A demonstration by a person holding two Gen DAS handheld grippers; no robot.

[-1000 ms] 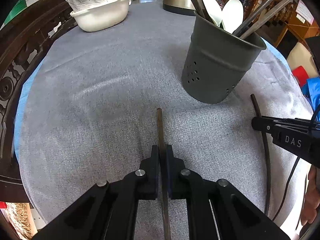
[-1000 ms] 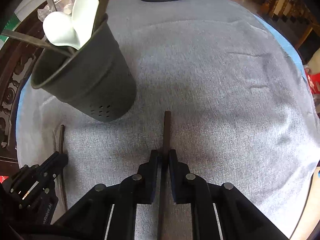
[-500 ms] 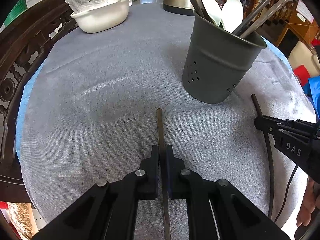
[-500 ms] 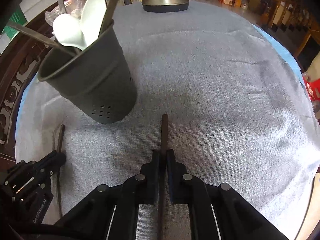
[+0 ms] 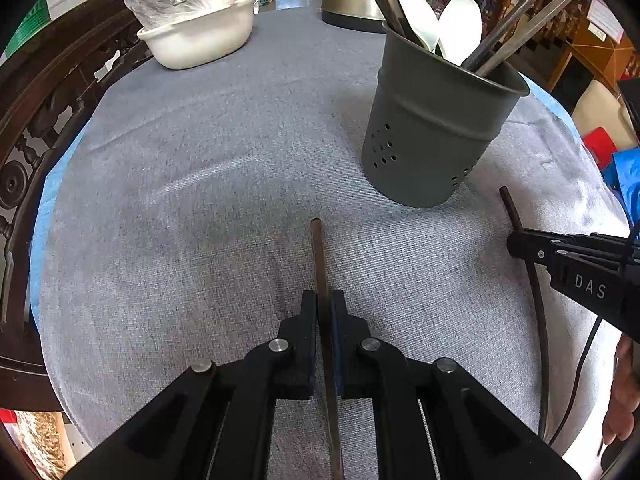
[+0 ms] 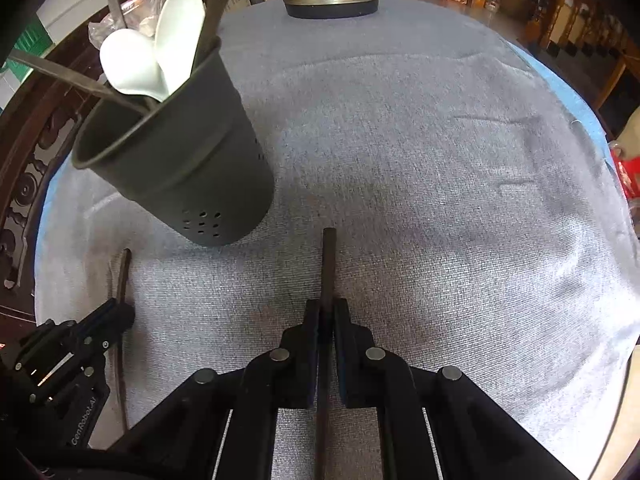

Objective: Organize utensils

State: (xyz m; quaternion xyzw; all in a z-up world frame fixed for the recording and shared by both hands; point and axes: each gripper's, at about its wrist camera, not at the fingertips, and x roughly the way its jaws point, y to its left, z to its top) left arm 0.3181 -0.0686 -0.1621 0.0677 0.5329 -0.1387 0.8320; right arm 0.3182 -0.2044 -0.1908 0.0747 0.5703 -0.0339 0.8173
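The left gripper [image 5: 325, 304] is clamped on a chopstick [image 5: 318, 256] whose long axis points far, toward the holder [image 5: 436, 132]. The right gripper [image 6: 327, 312] likewise pinches a second chopstick [image 6: 329, 264], pointing far, right of the holder, above the surface [image 6: 440, 200]

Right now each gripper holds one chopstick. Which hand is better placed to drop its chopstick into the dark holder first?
Marginally the right gripper. Its chopstick tip looks nearer the holder than the left gripper's chopstick. The difference is small: both are shut on their sticks.
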